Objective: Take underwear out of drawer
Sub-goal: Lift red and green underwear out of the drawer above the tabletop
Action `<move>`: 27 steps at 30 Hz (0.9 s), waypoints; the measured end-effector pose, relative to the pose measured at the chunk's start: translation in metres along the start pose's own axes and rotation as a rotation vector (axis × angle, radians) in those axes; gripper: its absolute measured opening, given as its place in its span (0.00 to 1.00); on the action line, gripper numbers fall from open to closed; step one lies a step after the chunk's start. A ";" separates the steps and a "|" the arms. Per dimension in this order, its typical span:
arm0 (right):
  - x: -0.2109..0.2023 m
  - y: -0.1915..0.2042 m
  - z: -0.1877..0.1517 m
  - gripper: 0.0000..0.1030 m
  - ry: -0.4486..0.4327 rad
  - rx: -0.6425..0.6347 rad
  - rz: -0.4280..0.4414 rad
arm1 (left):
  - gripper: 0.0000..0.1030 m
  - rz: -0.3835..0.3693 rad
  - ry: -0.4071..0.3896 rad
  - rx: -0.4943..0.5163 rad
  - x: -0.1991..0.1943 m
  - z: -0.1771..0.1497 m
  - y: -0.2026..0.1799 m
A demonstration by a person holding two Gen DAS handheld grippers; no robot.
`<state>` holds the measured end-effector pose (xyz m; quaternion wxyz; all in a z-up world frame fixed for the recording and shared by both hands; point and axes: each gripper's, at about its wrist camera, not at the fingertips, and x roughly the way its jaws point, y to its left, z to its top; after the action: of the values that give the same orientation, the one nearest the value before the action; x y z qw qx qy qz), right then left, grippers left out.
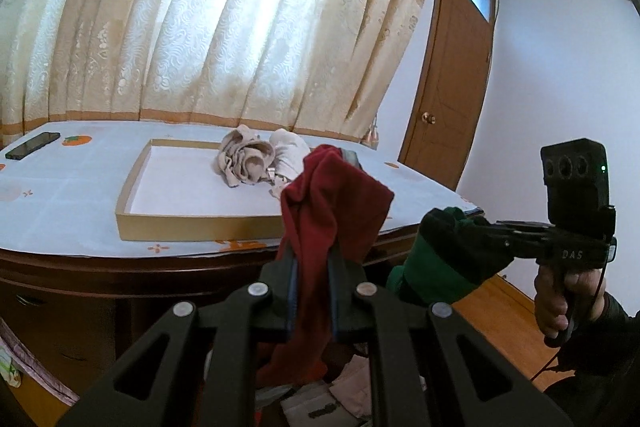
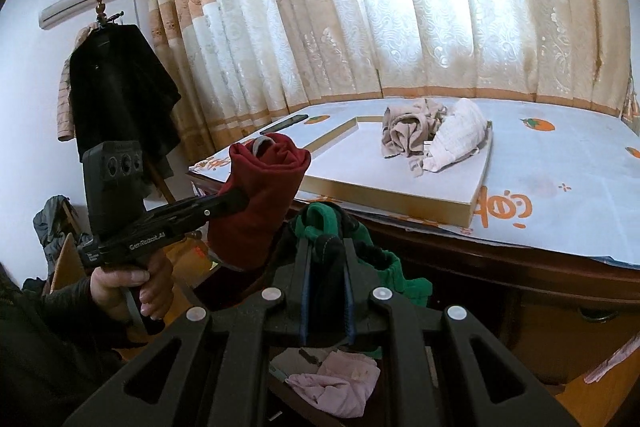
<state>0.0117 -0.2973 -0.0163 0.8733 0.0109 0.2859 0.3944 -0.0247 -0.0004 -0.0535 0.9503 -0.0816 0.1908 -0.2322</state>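
My left gripper is shut on dark red underwear, which drapes over its fingers and hangs down between them. In the right wrist view the same red underwear sits bunched at the left gripper's tip. My right gripper is shut on green and black underwear, seen from the left as a green bundle. Both hang in the air before the table edge. Below them the open drawer shows pale pink underwear and other cloth.
A shallow gold-edged box lies on the table with beige and white garments in it. A phone lies at the table's far left. Curtains hang behind, a door stands right, and a coat rack left.
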 end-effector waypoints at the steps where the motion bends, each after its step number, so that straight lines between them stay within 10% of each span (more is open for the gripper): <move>1: 0.000 0.001 0.001 0.14 0.000 -0.002 0.002 | 0.09 -0.001 0.000 -0.002 0.000 0.001 0.001; 27: 0.022 0.015 0.059 0.14 -0.046 -0.068 0.045 | 0.09 0.077 -0.060 0.002 -0.001 0.051 0.022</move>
<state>0.0432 -0.2594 0.0252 0.8704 -0.0032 0.2521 0.4229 0.0043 0.0229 -0.0119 0.9639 -0.0801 0.1648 -0.1932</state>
